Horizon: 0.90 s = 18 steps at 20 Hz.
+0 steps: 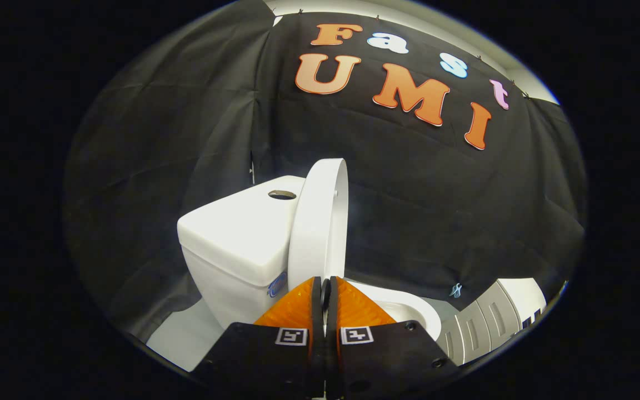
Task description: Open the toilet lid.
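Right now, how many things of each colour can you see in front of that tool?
White: 3 - toilet lid, raised upright, its edge between the nearly closed tool fingers; tank; bowl.
Grey: 1 - ribbed bin.
Total: 4.

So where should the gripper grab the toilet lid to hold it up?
Probably at the thin front edge of the toilet lid, coming from the bowl side. The lid stands upright against the tank, so only that narrow rim fits between two fingers. The gripper sits there now, its fingers closed to a slim gap at the rim.
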Tool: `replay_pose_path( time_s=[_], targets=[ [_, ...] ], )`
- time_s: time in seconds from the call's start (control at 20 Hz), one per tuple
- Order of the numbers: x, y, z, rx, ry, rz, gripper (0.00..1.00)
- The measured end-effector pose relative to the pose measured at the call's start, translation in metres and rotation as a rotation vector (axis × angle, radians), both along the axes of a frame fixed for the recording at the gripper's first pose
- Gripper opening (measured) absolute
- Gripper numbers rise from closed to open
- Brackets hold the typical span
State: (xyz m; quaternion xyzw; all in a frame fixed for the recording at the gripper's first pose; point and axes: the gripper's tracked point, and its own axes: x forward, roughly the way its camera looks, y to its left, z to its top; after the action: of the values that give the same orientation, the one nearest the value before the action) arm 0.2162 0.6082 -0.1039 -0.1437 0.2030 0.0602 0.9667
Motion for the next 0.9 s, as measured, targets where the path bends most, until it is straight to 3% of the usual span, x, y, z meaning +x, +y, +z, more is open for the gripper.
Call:
replay_pose_path(
  time_s=[0.25, 0.35, 0.55, 0.75, 0.9],
  targets=[
    [-0.002, 0.003, -0.003, 0.079, 0.020, 0.029, 0.17],
    [-0.005, 0.013, -0.004, 0.134, 0.060, 0.076, 0.31],
    [-0.015, 0.023, 0.002, 0.250, 0.095, 0.132, 0.77],
    [-0.021, 0.022, 0.025, 0.296, 0.080, 0.195, 0.95],
    [-0.017, -0.003, 0.059, 0.303, 0.005, 0.200, 0.95]
  ],
)
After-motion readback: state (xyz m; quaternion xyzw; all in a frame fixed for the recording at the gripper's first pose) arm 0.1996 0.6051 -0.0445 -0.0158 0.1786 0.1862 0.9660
